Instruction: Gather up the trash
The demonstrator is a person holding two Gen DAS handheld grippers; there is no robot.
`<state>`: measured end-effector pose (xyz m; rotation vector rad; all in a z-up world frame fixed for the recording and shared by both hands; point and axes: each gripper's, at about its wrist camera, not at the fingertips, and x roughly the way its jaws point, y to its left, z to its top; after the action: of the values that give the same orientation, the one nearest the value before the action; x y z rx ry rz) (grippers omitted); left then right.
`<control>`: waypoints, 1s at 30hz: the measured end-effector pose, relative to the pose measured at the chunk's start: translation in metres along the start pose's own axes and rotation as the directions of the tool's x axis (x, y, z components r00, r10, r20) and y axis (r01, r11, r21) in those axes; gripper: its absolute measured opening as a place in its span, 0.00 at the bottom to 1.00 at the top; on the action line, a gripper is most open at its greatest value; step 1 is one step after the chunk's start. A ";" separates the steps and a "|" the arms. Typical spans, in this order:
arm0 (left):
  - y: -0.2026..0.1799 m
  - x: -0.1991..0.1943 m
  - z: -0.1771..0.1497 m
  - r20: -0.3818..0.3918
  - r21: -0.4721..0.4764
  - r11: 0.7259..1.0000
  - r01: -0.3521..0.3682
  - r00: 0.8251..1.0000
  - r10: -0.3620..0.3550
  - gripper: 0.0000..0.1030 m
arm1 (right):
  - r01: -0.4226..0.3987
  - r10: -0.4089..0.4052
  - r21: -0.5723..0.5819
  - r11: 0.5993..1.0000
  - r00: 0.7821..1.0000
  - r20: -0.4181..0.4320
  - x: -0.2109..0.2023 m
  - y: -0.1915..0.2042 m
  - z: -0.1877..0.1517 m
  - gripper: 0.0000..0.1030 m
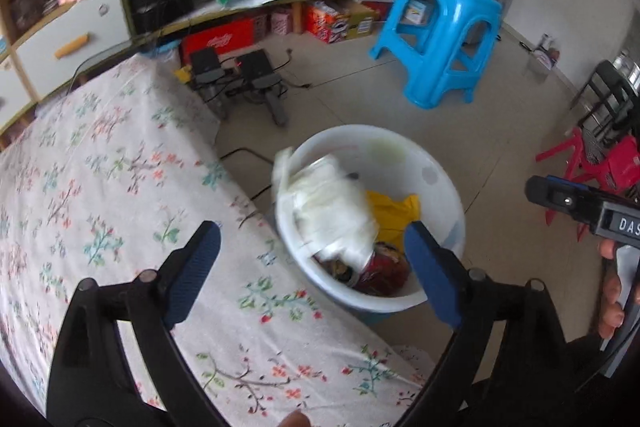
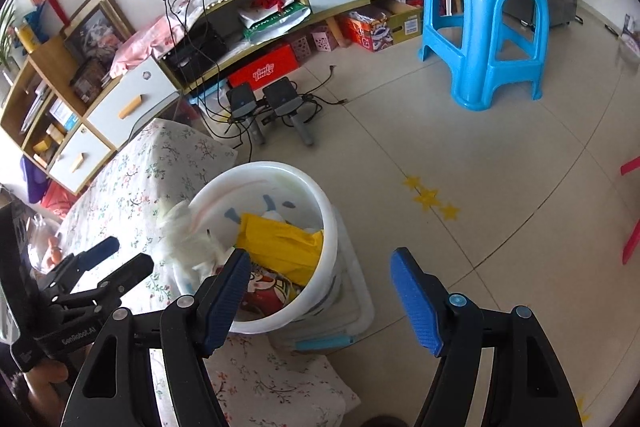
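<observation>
A white bin (image 1: 440,171) (image 2: 330,215) stands just off the edge of the floral-cloth table (image 1: 100,187) (image 2: 132,187). Inside lie a crumpled white wad (image 1: 332,207) (image 2: 188,239) that leans over the table-side rim, a yellow wrapper (image 1: 394,211) (image 2: 280,243) and a red printed packet (image 1: 384,271) (image 2: 268,287). My left gripper (image 1: 312,239) (image 2: 128,255) hangs open over the bin's table-side rim, and nothing sits between its blue pads. My right gripper (image 2: 320,263) is open too, above the bin's floor side, and holds nothing.
The bin rests on a clear box with a blue handle (image 2: 320,341). A blue plastic stool (image 1: 440,39) (image 2: 488,19) stands on the tiled floor beyond. Two black devices with cables (image 1: 240,75) (image 2: 264,99) lie before a low cabinet. Red stools (image 1: 592,163) are at the right.
</observation>
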<state>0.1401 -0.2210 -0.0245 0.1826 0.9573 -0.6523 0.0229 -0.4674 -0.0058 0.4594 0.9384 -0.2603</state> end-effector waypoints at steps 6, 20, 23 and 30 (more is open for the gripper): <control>0.016 -0.015 -0.011 -0.002 -0.032 0.998 -0.047 0.999 0.047 0.94 | 0.005 -0.005 -0.018 1.000 1.000 0.007 -0.001 0.009 -0.003 0.72; 0.078 -0.089 -0.076 0.008 -0.168 0.935 -0.311 0.948 0.317 0.99 | -0.021 0.027 -0.204 0.979 0.999 0.023 0.000 0.082 -0.038 0.82; 0.084 -0.105 -0.094 0.013 -0.208 0.909 -0.361 0.928 0.372 0.99 | -0.033 0.042 -0.234 0.972 0.998 0.036 -0.009 0.099 -0.055 0.82; 0.087 -0.135 -0.132 0.014 -0.296 0.862 -0.411 0.901 0.434 0.99 | -0.005 0.022 -0.285 0.958 0.998 0.057 -0.036 0.131 -0.095 0.99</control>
<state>0.0446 -0.0379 -0.0031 0.1022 0.8850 -0.1085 -0.0114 -0.3059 0.0104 0.1911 0.8970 -0.1218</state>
